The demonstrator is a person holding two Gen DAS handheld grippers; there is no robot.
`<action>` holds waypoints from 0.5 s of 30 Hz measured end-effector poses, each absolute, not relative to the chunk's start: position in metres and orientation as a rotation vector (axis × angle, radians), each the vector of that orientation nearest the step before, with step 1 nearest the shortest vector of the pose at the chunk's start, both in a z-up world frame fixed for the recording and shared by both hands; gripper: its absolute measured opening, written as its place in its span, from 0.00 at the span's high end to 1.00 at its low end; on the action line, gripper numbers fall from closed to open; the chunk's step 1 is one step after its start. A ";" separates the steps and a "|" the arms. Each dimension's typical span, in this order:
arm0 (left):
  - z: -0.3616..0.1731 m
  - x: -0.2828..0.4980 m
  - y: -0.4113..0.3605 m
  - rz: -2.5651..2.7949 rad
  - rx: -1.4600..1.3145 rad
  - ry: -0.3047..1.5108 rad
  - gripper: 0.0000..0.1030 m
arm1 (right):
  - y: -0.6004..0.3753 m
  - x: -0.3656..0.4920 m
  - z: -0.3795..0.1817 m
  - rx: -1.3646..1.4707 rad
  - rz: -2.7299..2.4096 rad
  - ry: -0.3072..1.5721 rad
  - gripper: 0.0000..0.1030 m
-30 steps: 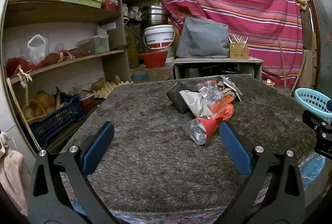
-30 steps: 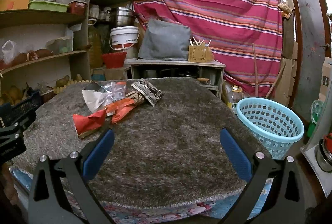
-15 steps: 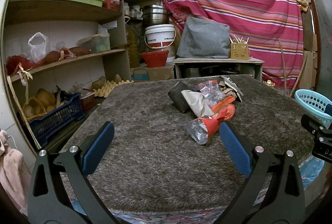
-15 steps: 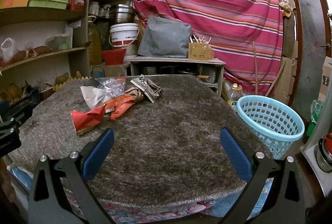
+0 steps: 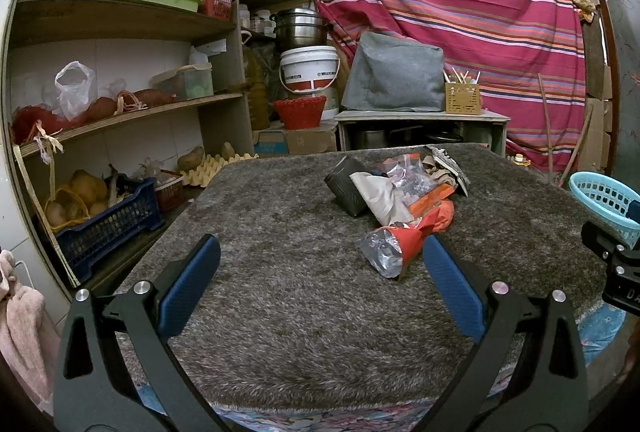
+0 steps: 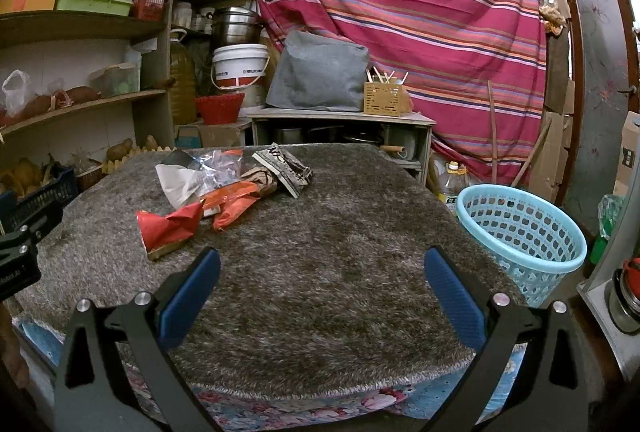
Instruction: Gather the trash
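A pile of trash lies on the grey shaggy table top point(image 5: 280, 292): a red foil wrapper point(image 5: 404, 240), a white crumpled wrapper point(image 5: 380, 192), a dark grey pouch point(image 5: 346, 186), a clear plastic bag point(image 5: 408, 176) and a printed packet point(image 5: 450, 164). In the right wrist view the red wrapper point(image 6: 168, 228), an orange wrapper point(image 6: 232, 206) and the printed packet point(image 6: 284, 168) show. My left gripper point(image 5: 320, 280) is open and empty, short of the pile. My right gripper point(image 6: 320, 280) is open and empty above the table's near edge. A light blue basket point(image 6: 520, 236) stands right of the table.
Wooden shelves point(image 5: 120, 112) with bags and boxes stand on the left, a blue crate point(image 5: 104, 224) of potatoes below. A low cabinet point(image 5: 420, 128) with a grey cover, a white bucket point(image 5: 310, 72) and a striped red curtain point(image 5: 460, 12) are behind the table.
Both grippers have drifted slightly; the views shift a little. Both stay open and the trash has not moved.
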State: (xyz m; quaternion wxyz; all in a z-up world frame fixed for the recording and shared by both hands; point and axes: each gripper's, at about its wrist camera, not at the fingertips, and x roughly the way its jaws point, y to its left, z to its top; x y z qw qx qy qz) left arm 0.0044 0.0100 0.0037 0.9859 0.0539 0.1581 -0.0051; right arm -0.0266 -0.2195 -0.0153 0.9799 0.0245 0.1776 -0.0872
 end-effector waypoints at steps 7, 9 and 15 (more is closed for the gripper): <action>0.004 0.005 0.010 -0.010 0.107 0.318 0.05 | -0.219 -0.026 -0.015 0.049 -0.176 0.358 0.03; 0.004 0.005 0.010 -0.010 0.107 0.318 0.05 | -0.219 -0.026 -0.015 0.050 -0.175 0.358 0.03; 0.004 0.005 0.010 -0.010 0.107 0.318 0.05 | -0.220 -0.026 -0.016 0.045 -0.177 0.357 0.03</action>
